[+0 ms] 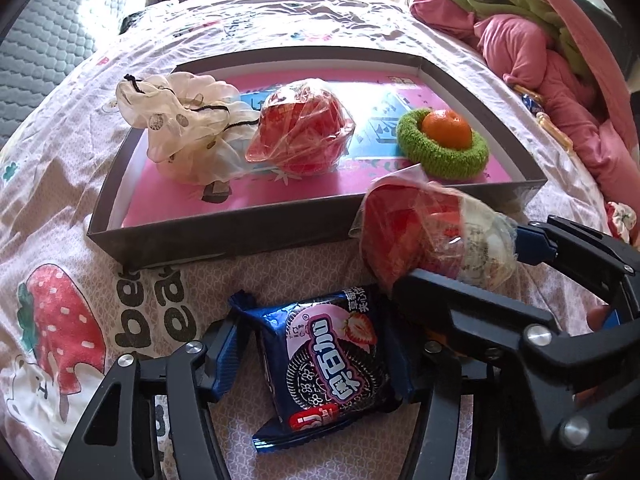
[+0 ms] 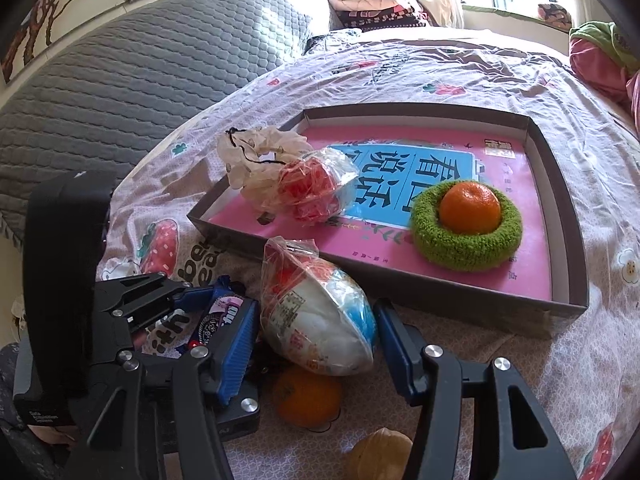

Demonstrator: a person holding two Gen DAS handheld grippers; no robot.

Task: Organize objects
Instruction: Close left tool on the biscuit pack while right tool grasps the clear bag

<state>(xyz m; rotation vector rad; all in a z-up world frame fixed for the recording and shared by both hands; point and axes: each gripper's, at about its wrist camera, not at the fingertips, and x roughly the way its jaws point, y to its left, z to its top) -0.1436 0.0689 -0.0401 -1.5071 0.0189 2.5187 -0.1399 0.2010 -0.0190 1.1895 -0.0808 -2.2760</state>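
Observation:
A shallow grey box lined in pink lies on the bed. In it are a sheer white pouch, a cellophane-wrapped red snack and an orange in a green ring. My left gripper is shut on a blue Oreo packet in front of the box. My right gripper is shut on a second wrapped snack.
An orange and a walnut lie on the sheet below my right gripper. Pink and green clothes are piled at the right. A grey quilted headboard stands at the left.

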